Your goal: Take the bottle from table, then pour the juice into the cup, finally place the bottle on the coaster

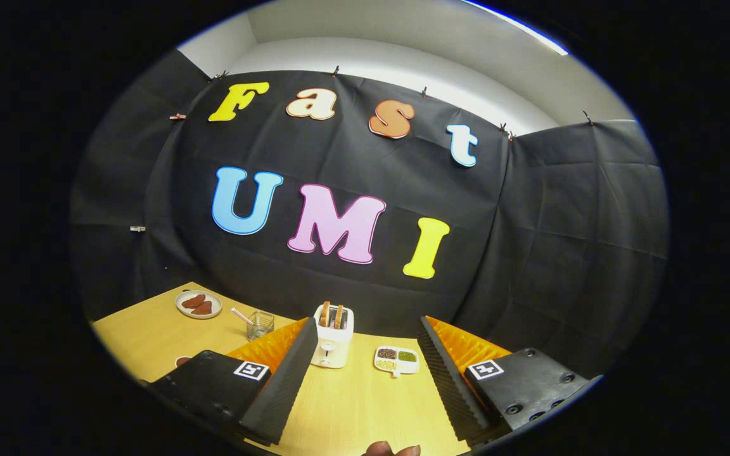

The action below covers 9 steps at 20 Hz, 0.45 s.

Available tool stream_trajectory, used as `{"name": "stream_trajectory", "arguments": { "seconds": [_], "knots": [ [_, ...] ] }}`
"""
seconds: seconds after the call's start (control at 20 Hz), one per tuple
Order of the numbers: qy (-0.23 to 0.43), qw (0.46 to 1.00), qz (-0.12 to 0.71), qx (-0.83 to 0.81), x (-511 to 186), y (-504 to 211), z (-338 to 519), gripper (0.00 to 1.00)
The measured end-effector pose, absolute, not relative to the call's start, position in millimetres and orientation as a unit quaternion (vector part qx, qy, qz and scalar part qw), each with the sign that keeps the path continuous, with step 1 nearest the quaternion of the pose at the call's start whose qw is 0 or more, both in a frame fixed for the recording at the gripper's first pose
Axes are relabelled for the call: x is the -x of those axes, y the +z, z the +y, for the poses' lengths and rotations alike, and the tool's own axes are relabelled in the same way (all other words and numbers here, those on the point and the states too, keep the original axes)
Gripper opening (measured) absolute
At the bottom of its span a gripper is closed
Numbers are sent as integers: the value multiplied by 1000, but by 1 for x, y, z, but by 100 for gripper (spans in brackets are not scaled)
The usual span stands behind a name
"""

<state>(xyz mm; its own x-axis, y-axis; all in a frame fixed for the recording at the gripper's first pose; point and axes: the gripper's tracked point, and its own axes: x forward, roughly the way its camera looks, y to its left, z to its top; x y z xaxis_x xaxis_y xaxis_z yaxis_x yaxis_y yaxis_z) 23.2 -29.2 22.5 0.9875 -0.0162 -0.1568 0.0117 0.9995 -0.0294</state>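
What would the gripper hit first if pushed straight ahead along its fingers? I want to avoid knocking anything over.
Probably the toaster with two slices in it, just ahead of the open gripper and nearest its left finger. The divided dish lies beside it. Depth is hard to judge here.

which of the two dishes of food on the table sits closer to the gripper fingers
The divided tray, just beyond the open gripper beside the toaster; the round plate lies farther off.

A clear glass cup (260,325) stands upright on the table (149,329), lower left of the frame, a thin stick at its rim, just beyond the left finger of the wide-spread tongs (368,322).
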Motion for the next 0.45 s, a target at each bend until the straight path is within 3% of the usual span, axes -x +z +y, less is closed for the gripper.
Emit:
{"name": "stream_trajectory", "arguments": {
  "seconds": [0.45],
  "knots": [
    [1,996,87,11,-24,27,-7,98]
  ]
}}
